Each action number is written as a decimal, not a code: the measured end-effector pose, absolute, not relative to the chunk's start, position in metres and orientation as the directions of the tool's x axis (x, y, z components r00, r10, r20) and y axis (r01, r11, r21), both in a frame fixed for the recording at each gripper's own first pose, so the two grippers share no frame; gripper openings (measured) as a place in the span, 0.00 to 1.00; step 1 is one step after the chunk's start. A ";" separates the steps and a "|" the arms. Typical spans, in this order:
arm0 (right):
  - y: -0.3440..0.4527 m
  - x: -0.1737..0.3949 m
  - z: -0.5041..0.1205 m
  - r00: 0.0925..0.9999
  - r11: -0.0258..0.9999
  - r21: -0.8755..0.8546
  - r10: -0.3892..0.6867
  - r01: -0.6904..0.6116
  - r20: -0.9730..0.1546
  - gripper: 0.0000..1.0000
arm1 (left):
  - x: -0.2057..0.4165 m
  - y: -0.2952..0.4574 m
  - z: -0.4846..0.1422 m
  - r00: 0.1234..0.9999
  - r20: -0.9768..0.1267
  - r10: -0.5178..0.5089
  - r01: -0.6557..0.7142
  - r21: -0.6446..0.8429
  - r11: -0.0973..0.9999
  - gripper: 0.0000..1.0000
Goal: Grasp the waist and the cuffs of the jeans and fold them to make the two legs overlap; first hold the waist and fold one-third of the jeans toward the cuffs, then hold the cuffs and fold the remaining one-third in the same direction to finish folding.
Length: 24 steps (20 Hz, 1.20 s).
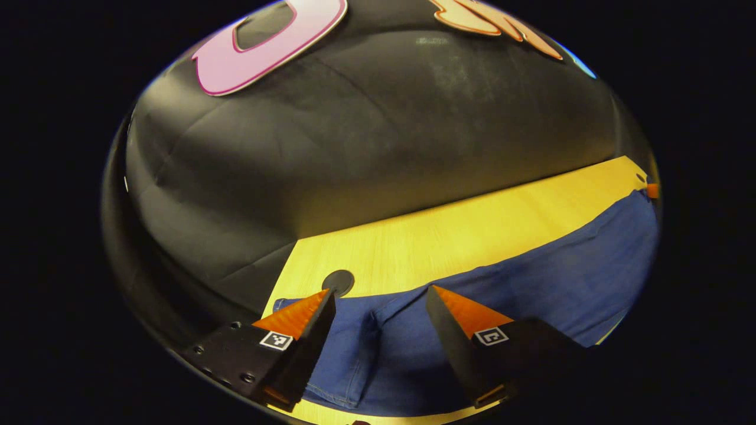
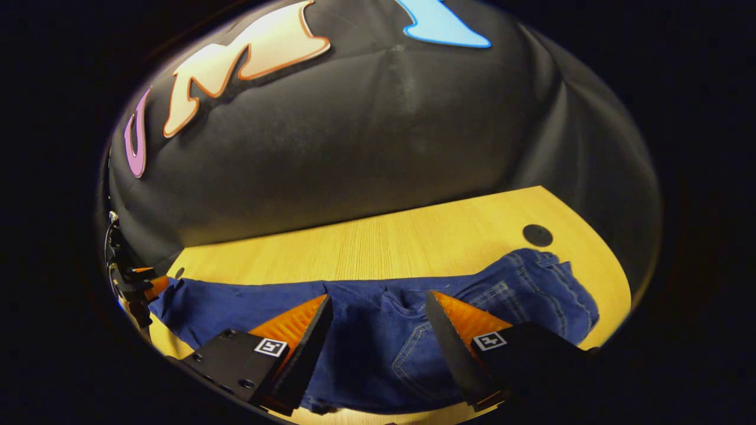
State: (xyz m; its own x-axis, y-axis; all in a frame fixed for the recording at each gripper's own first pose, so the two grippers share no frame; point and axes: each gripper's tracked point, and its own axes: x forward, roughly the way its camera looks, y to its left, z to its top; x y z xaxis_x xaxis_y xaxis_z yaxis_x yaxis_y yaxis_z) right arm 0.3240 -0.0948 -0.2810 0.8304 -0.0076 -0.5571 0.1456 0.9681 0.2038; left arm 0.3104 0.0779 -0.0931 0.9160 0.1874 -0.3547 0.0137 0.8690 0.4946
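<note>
Blue jeans [image 1: 531, 277] lie flat on the yellow wooden table [image 1: 449, 236]. In the left gripper view my left gripper [image 1: 381, 295] hangs open above the cuff end, where the hems [image 1: 336, 378] lie near the table's corner. In the right gripper view my right gripper [image 2: 378, 304] stands open over the seat of the jeans [image 2: 401, 348]; the waist with its back pocket [image 2: 531, 289] bunches to the right. The left gripper [image 2: 139, 283] shows small at the far left of that view, by the cuffs. Nothing lies between either pair of fingers.
A round black grommet [image 1: 338, 281] sits in the table beside the cuffs, and another [image 2: 537, 235] behind the waist. The black cloth wall [image 2: 378, 147] rises right behind the table's far edge. Bare tabletop runs between the jeans and the wall.
</note>
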 end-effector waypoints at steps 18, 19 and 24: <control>-0.299 0.221 -0.332 0.699 0.915 0.149 -0.174 0.376 -0.694 0.95 | 0.135 -0.092 -0.103 0.932 -0.360 -0.050 0.117 0.166 0.979 0.96; -0.301 0.221 -0.333 0.700 0.914 0.160 -0.165 0.374 -0.695 0.95 | 0.131 -0.097 -0.104 0.931 -0.362 -0.054 0.120 0.164 0.979 0.96; -0.299 0.224 -0.343 0.708 0.919 0.184 -0.130 0.349 -0.694 0.99 | 0.118 -0.114 -0.104 0.928 -0.368 -0.059 0.132 0.178 0.975 0.96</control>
